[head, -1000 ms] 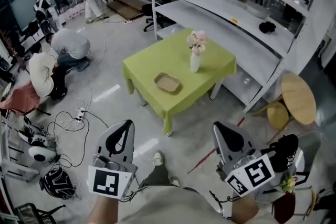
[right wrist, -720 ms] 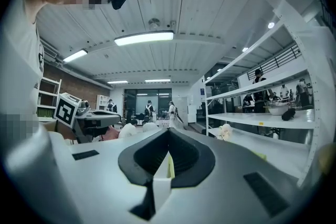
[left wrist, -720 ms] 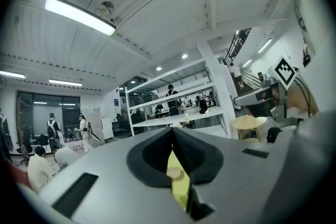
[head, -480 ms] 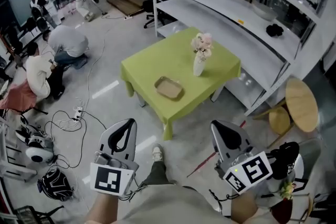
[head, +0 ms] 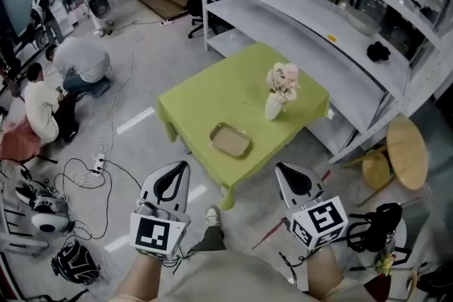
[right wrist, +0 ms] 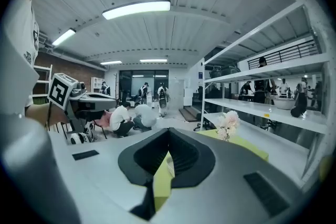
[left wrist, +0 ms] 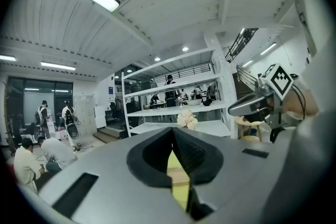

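A table under a lime-green cloth (head: 226, 95) stands ahead of me on the grey floor. On it are a white vase of pale flowers (head: 277, 90) and a flat tan tray (head: 230, 141). My left gripper (head: 175, 170) and right gripper (head: 287, 172) are held side by side near my body, short of the table's near corner, both pointing at it. Each has its jaws together with nothing between them. The left gripper view looks past its tips (left wrist: 172, 131) to the flowers (left wrist: 186, 119). The right gripper view looks past its tips (right wrist: 168, 131) to the flowers (right wrist: 228, 123) and green cloth (right wrist: 249, 147).
Long white shelving (head: 318, 18) runs behind the table. A round wooden table (head: 405, 141) and stool (head: 375, 167) stand at right. At left, people crouch (head: 78, 60) on the floor among cables (head: 88, 170) and helmets (head: 42, 217). A black bag (head: 379, 219) hangs by my right side.
The table has come nearer and shifted toward the centre of the head view. Both gripper views have tipped lower, showing more floor, people and flowers. The jaws stay together.
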### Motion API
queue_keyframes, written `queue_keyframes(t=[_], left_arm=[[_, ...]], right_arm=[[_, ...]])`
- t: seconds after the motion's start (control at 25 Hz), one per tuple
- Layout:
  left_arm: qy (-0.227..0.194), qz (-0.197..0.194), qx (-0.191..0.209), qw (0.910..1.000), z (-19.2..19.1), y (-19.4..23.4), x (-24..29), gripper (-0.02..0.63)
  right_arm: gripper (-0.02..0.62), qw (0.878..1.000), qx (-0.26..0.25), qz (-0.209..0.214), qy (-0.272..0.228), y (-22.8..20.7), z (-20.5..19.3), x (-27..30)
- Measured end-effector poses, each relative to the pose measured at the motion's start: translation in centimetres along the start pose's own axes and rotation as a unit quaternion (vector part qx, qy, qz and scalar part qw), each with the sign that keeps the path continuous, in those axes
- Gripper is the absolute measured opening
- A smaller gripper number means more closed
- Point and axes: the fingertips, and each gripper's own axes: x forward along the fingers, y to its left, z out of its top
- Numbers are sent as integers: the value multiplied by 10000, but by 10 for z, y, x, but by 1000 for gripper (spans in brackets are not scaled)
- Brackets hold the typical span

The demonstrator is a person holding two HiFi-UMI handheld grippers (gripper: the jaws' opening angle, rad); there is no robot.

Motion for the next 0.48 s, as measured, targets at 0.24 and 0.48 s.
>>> queue_keyframes(t=[0.24,0.48], left_arm=[[358,-217,57,9991,-29,51,60,6],[642,-453,-92,9969,-60,95,114,6]], right_arm=[[6,9990,67,-134,424,-24,-11,76],[32,9954,570,-103,760,-46,-30,148]])
